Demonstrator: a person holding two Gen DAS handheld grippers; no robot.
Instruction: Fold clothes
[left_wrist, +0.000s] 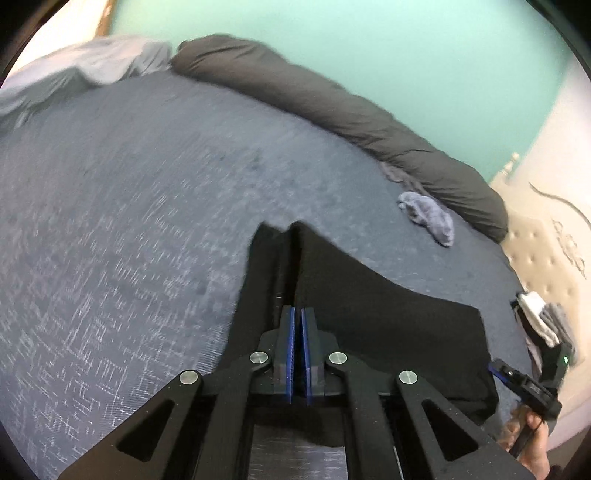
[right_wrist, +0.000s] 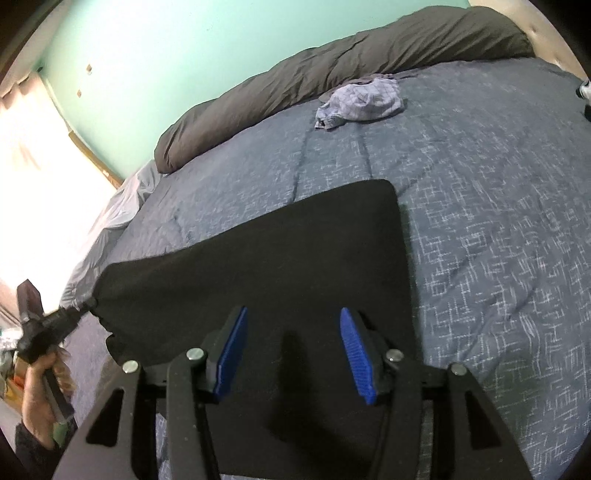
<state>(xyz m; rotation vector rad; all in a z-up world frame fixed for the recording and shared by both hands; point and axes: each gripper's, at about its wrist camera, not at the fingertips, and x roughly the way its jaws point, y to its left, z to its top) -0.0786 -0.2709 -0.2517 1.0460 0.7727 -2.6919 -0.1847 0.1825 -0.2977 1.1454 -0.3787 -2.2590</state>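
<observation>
no readable text, no labels, no brands, no numbers

1. This is a bedroom in a home: a wide bed fills both views, covered by a blue-grey patterned quilt.
2. A long dark grey rolled duvet lies along its far edge, against a mint-green wall.
3. A tufted beige headboard stands at one end.
4. Crumpled laundry lies on the quilt.

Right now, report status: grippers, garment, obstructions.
Left gripper shut on black garment corner. Right gripper open above it. Crumpled plaid cloth far off, not in the way.
</observation>
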